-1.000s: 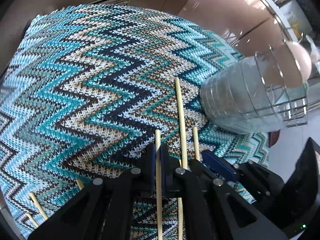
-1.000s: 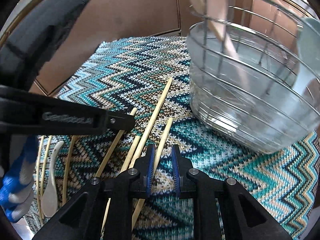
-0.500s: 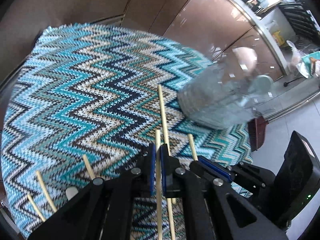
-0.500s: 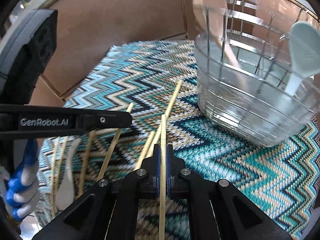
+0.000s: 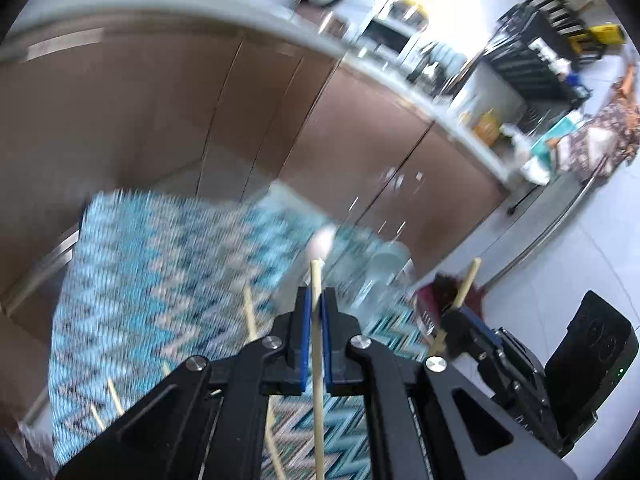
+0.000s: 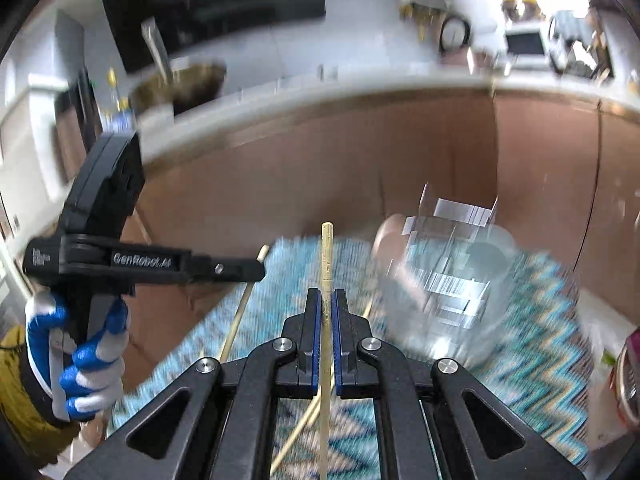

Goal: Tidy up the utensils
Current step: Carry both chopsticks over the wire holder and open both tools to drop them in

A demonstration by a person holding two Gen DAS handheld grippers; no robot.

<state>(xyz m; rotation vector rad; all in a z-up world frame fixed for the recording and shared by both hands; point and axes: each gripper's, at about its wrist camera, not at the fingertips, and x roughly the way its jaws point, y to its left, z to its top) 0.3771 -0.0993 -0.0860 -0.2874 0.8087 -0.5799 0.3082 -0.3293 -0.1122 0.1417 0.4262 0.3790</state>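
Note:
My left gripper [image 5: 315, 300] is shut on a wooden chopstick [image 5: 317, 280] whose tip sticks out past the blue pads. My right gripper [image 6: 327, 300] is shut on a second chopstick [image 6: 326, 248]. Both are lifted above the zigzag mat [image 5: 160, 280]. The clear utensil holder [image 6: 452, 280] with a wire rack and spoons stands blurred on the mat [image 6: 540, 340], to the right of my right gripper. In the right wrist view the left gripper [image 6: 262, 266] appears at left, gripping its chopstick. In the left wrist view the right gripper [image 5: 452, 320] holds its chopstick at lower right.
More chopsticks [image 5: 250, 312] lie on the mat below. Brown cabinet fronts [image 5: 160, 120] and a pale countertop [image 6: 360, 80] rise behind. A gloved hand [image 6: 92, 360] holds the left gripper's handle. Tiled floor [image 5: 580, 240] shows at right.
Both grippers rose and tilted up off the mat, each carrying a chopstick. The right gripper closed on its chopstick during the first half second. The holder now looks smaller and lower.

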